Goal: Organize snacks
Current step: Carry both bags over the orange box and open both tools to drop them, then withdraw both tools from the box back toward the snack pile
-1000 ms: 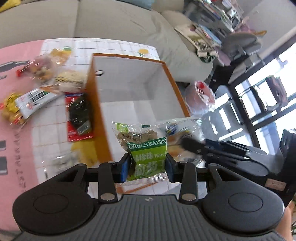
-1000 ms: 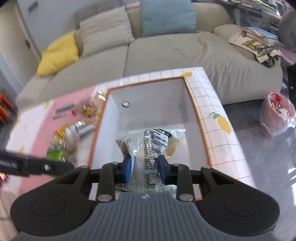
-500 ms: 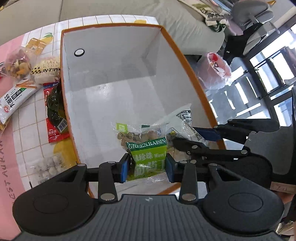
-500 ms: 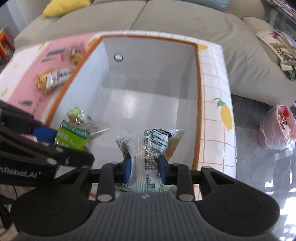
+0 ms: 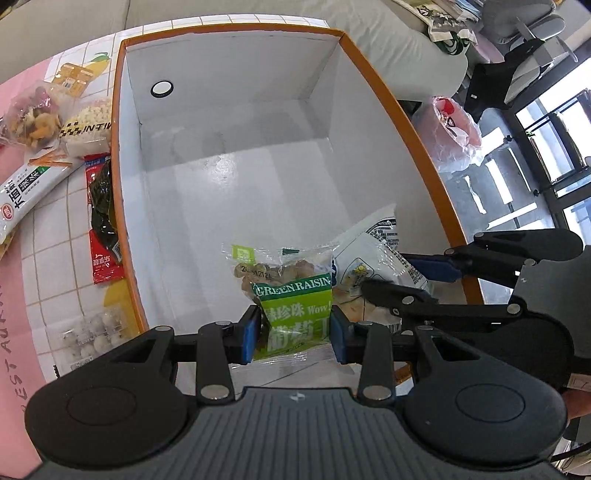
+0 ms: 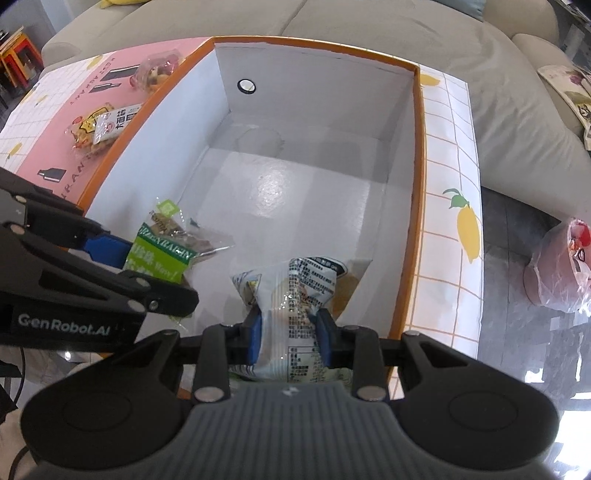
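Two snack packets are being carried into the orange-rimmed white box (image 5: 236,110) at once. The green raisin packet (image 5: 293,314) is being pinched by the left claw (image 5: 293,336), its blue pads narrowed onto the packet's sides; the white printed packet (image 6: 291,317) is being squeezed in the same way by the right claw (image 6: 290,338). Both packets are being held over the near end of the box, inside its walls, side by side and close together; whether they are touching the floor of the box cannot be told. The box floor beyond them is bare.

The placing step is judged to be in hand. Next, each packet is probably to be released by widening the claws, then the claws lifted clear without catching the other's wrapper.

Several more snacks (image 5: 44,122) are being left on the table (image 6: 447,236), which is covered with a tiled, lemon-printed cloth partly pink, just beside the box's left wall. A grey sofa (image 6: 369,33) and a pink bin bag (image 6: 561,273) on the dark floor are being shown beyond.
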